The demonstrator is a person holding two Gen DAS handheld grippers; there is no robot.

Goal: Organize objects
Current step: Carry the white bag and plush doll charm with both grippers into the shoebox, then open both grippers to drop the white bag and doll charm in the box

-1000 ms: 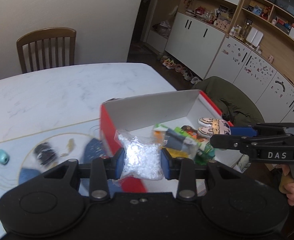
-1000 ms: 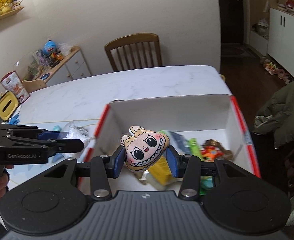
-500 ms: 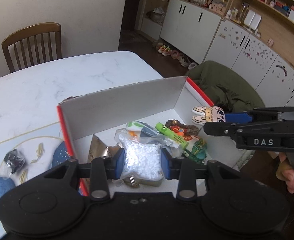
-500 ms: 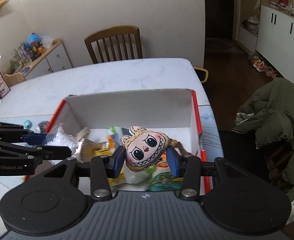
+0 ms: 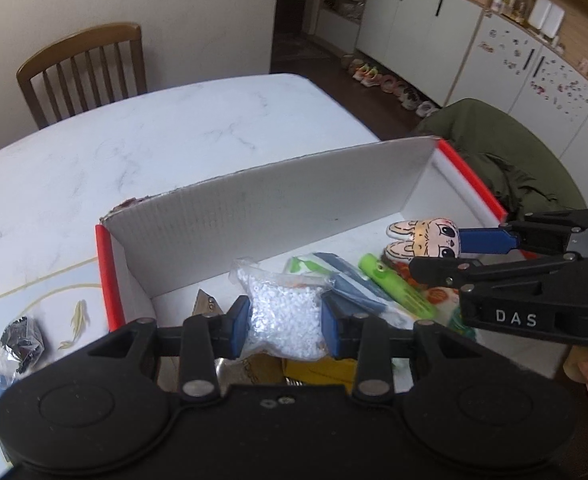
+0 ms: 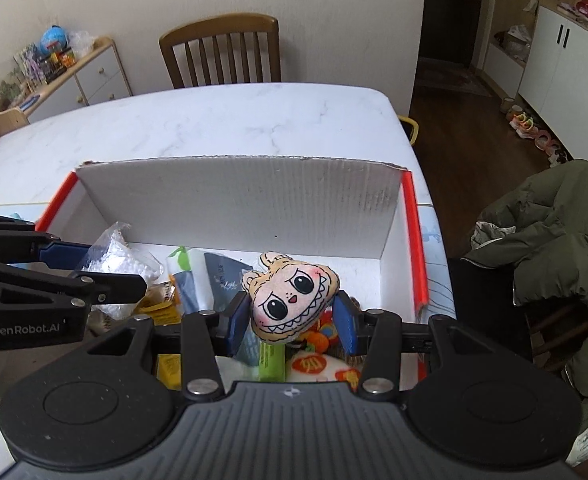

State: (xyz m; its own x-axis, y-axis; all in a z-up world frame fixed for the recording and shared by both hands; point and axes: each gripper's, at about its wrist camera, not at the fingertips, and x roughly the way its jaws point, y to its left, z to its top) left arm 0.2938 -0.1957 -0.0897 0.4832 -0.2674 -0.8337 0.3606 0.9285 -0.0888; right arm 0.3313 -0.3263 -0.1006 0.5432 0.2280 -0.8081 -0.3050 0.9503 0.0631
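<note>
While both grippers hang over the box (image 6: 238, 200) on the white table (image 5: 134, 152), each one holds a thing. The left gripper (image 5: 285, 322) pinches a clear bag of white beads (image 5: 284, 320) between its blue fingers (image 5: 240, 326). The right gripper (image 6: 292, 322) squeezes a small plush face (image 6: 292, 300). Under them, inside the box, lie a green tube (image 5: 397, 290) and other toys.

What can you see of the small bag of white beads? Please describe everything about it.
The bag of white beads is a small clear plastic pouch, crinkled, filled with tiny white pellets. Its loose top is bunched and points up. The left gripper is shut on it, blue pads pressing both sides. It hangs over the left part of the open red-edged cardboard box, above the items inside. Whether it touches them cannot be told.
</note>
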